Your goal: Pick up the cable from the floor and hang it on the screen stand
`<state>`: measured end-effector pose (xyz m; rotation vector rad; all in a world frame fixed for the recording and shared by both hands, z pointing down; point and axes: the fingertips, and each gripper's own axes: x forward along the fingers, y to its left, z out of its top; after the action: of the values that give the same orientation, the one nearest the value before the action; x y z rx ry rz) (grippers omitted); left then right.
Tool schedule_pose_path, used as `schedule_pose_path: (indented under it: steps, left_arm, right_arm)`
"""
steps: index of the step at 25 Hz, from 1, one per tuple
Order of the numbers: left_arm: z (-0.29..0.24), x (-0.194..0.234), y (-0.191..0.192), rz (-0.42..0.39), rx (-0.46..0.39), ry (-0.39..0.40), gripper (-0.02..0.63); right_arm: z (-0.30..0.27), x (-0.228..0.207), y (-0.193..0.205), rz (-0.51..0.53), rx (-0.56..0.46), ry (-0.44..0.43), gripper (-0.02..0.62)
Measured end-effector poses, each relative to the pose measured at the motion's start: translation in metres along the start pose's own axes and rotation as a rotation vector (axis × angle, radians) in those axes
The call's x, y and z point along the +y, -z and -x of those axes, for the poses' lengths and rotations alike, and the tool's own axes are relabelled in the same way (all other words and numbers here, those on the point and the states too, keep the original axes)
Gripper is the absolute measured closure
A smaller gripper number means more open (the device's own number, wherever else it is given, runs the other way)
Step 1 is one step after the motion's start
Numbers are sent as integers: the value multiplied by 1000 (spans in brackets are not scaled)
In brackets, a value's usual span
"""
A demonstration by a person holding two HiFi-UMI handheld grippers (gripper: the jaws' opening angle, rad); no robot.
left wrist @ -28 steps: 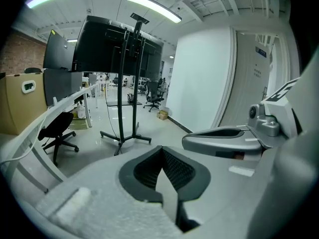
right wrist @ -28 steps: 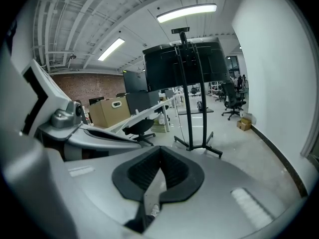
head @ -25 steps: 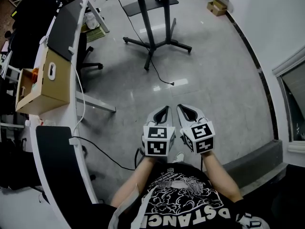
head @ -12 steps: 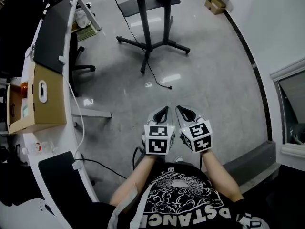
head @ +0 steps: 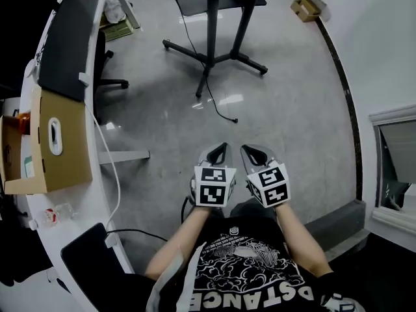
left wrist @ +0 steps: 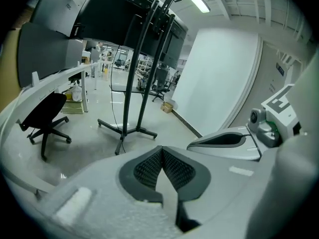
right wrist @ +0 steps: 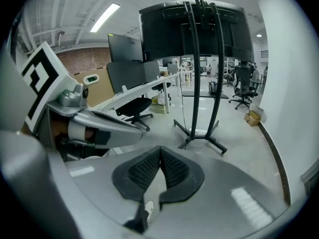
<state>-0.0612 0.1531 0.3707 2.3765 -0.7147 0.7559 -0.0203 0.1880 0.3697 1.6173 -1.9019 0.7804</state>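
Observation:
A thin black cable [head: 216, 104] runs from the foot of the black screen stand [head: 214, 51] across the grey floor; its loose end lies ahead of me. My left gripper [head: 219, 152] and right gripper [head: 255, 152] are held side by side at waist height, well short of the cable end. Both are shut with nothing between the pads. In the left gripper view the pads [left wrist: 149, 167] meet at the tip, with the stand [left wrist: 132, 93] and its dark screen [left wrist: 124, 19] beyond. The right gripper view shows its pads [right wrist: 172, 169] closed and the stand [right wrist: 202, 88] ahead.
A curved white desk [head: 97, 174] runs along the left, with a cardboard box [head: 62, 155] and a dark monitor [head: 68, 38] on it. A black office chair [head: 104, 70] stands by the desk. A white wall with a dark skirting [head: 348, 109] bounds the right. A small carton [head: 305, 6] lies far off.
I have moved forward along the desk: the cardboard box slid down the head view and the stand shifted slightly right. Both grippers stay shut and side by side.

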Motion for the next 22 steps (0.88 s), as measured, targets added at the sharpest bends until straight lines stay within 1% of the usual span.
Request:
schedule_pose_path:
  steps: [5, 11, 17, 22]
  left_arm:
    - [-22, 18, -1, 19, 9, 1, 609]
    - [-57, 34, 6, 36, 27, -7, 609]
    - [-105, 54, 17, 97, 28, -36, 609]
    - [-150, 76, 29, 151, 46, -79, 607]
  right_arm:
    - [-24, -10, 1, 21, 27, -9, 591]
    - [-69, -20, 17, 61, 89, -65, 591]
    - [-118, -39, 26, 108, 129, -116, 591]
    - [-163, -64, 54, 165, 205, -188, 591]
